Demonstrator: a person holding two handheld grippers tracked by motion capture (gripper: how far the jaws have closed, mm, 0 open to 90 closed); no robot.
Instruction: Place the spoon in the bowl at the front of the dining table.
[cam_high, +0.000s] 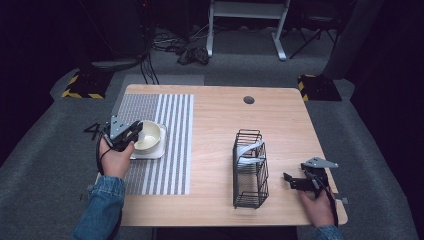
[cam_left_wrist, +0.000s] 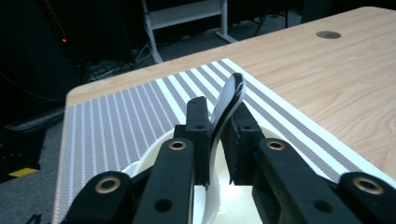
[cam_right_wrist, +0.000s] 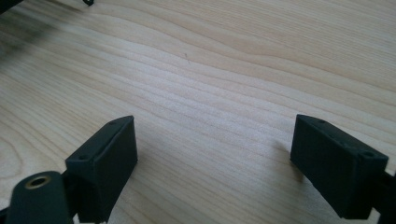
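Our left gripper (cam_left_wrist: 215, 140) pinching the bowl (cam_high: 148, 136) rim on the striped mat (cam_high: 165, 145), our right gripper (cam_right_wrist: 212, 163) jaws wide over bare table (cam_right_wrist: 210, 70)

White bowl (cam_high: 148, 135) on grey-and-white striped mat (cam_high: 165, 150) (black wire rack (cam_high: 250, 170) nearby).

High view: counter (cam_high: 220, 150) evenly lit from above, room behind nearly black, floor dim. Wire rack (cam_high: 250, 170) casts faint soft shadow. Slight barrel bend at frame edges. Left gripper view: near black jaws soft-focused, bowl (cam_left_wrist: 219, 196) glares white at bottom. Right gripper view: bright wood grain sharp, jaws slightly blurred, soft shadows beneath them.
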